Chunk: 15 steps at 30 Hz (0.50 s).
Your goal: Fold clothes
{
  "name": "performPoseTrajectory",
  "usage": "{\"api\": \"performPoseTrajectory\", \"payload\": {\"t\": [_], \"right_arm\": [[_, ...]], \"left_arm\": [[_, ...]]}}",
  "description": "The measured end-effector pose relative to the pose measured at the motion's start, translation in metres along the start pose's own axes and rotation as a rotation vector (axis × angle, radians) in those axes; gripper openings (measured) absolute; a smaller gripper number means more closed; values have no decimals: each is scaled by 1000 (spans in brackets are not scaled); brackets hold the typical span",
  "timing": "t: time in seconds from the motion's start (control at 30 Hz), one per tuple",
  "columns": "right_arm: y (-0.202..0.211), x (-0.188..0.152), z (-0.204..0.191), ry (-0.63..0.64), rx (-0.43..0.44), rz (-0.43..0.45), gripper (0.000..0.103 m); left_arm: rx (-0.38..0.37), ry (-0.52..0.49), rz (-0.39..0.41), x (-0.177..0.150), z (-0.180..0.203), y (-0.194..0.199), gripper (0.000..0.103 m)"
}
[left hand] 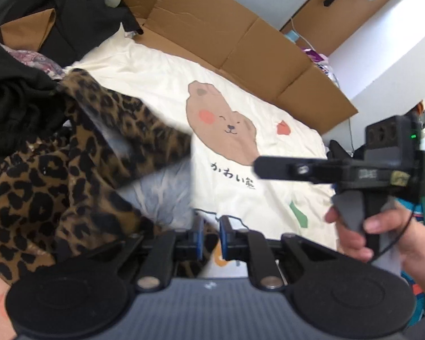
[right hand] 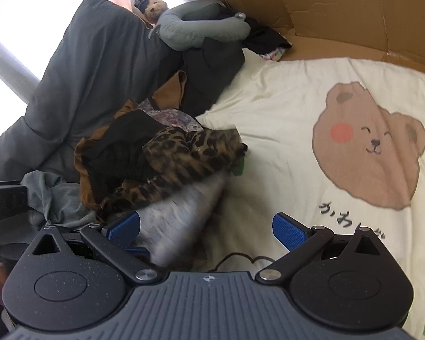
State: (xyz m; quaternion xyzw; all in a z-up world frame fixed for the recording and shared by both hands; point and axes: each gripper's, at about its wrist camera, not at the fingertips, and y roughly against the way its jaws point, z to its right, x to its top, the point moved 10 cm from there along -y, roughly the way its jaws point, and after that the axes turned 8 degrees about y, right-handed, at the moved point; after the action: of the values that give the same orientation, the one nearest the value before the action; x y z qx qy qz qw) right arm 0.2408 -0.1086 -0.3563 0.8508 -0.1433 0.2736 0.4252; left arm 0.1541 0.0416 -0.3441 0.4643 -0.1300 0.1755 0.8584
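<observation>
The left gripper (left hand: 211,236) is pinching the leopard garment (left hand: 70,155); the right gripper (right hand: 209,228), gaping wide, should catch its other edge.

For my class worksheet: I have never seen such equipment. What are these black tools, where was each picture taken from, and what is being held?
A person holds a two-finger hand-held gripper in each hand; each carries a camera looking along its fingers. One picture is from the left hand-held gripper, the other from the right hand-held gripper. A cream bear-print bedcover bears a clothes pile. The left one pinches a leopard-print garment; the right is open, empty.
</observation>
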Motion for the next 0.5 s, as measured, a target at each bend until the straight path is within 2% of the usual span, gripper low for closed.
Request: {"api": "performPoseTrajectory", "payload": {"t": [0.07,0.2,0.33,0.5], "right_arm": [[-3,-4,3,-17,0,-5,102],[-9,-7,8,-25,-9,-7,102],[-17,-3,24,-49,-37,12,102],[-22,1,43,-59,-66,19,102]], "left_arm": [[4,-3,6,1,0,5,27],[13,-9,17,4,0,16,31],[72,4,50,21,-16,14,47],[151,20,90,44,-36,6,51]]}}
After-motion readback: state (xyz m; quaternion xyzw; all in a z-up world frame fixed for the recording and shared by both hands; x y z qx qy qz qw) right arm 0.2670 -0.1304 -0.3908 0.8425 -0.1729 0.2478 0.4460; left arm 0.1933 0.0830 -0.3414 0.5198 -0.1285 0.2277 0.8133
